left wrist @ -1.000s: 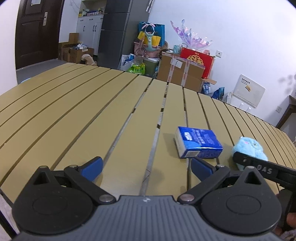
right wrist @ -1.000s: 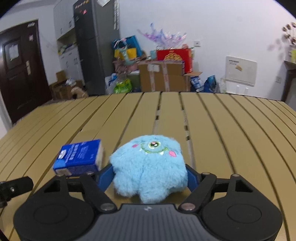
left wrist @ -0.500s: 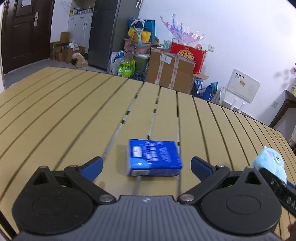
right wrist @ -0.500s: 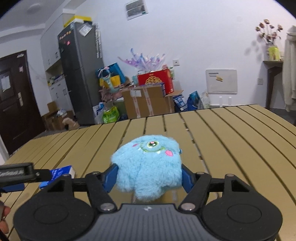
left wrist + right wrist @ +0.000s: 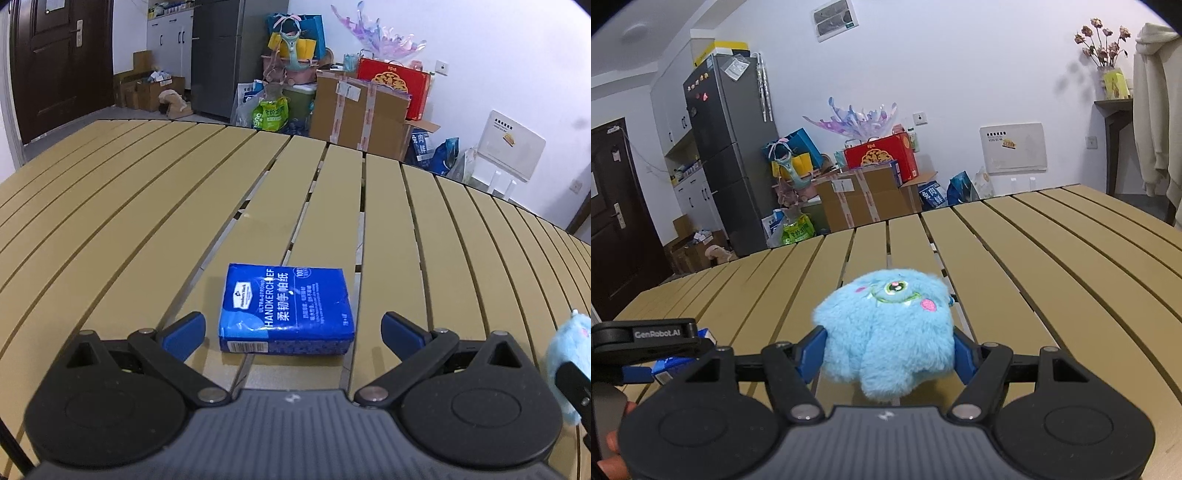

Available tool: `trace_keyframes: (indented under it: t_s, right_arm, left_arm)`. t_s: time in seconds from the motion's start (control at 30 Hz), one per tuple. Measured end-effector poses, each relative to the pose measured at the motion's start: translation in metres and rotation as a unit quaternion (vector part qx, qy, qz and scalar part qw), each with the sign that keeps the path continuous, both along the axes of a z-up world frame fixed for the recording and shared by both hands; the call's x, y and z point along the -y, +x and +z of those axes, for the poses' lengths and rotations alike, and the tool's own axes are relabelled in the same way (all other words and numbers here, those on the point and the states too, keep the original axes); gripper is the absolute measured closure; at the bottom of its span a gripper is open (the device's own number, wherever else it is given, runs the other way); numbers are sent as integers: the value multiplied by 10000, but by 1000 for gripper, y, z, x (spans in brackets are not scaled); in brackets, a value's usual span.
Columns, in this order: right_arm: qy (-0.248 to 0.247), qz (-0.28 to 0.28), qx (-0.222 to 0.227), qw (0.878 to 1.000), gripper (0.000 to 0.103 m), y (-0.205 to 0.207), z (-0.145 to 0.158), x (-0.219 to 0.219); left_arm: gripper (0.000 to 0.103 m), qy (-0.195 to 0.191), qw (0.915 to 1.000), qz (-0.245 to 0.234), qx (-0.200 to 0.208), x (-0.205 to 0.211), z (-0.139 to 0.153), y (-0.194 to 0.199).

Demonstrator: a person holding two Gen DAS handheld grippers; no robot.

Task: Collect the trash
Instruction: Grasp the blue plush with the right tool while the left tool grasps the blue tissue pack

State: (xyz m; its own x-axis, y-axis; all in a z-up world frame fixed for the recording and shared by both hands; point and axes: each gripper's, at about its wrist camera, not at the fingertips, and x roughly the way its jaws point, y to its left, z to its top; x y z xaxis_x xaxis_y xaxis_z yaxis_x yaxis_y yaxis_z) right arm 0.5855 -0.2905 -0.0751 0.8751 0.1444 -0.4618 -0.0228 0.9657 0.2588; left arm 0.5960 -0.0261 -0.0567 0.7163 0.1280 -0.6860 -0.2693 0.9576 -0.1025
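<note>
The left claw [image 5: 293, 330] has slid over the table [image 5: 110, 229] until the blue tissue pack [image 5: 286, 308] sits right between its two fingers. A moment ago the pack lay off to one side, in front of the right finger. Now it is in the middle. The fingers stand wide apart, and there is a gap between each blue pad and the pack, so nothing is squeezed yet. The pack lies flat on the slats, with its near end about level with the fingertips. That likely means this claw is lined up for a grab and only needs to push in a bit and close.

The right claw [image 5: 889, 349] is clamped on the fluffy blue toy [image 5: 886, 332]. Its fingers have just come closer together, and the fur bulges out over both pads. The toy looks lifted a little off the table and tipped, with its one green eye facing up and away from the claw. So one thing seems to be picked up already, and the pack looks like the next thing to collect. No bin or bag for the trash shows anywhere near either claw.
</note>
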Motion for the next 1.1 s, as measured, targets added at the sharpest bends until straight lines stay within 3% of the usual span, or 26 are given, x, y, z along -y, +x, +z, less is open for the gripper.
trace_keyframes:
  t_s: [0.17, 0.27, 0.37, 0.4, 0.57, 1.1]
  right_arm:
    - [-119, -11, 31, 9999, 35, -3, 0, -4]
    - [-143, 25, 64, 9999, 35, -6, 0, -9]
    - [-163, 74, 80, 9998, 35, -10, -2, -11]
    - [-177, 83, 79, 9998, 35, -10, -2, -12]
    - [-223, 96, 85, 9997, 35, -12, 0, -15]
    - [-403, 191, 290, 9986, 35, -58, 36, -24]
  left_arm:
    - [0, -202, 9997, 146, 19, -10, -6, 1]
    - [1, -25, 9999, 153, -1, -10, -9, 2]
    - [15, 120, 9998, 141, 65, -9, -10, 1]
    - [29, 164, 9998, 96, 100, -7, -9, 0]
    - [29, 423, 9990, 18, 127, -2, -7, -6]
    - [29, 578, 9972, -295, 372, 8, 31, -61]
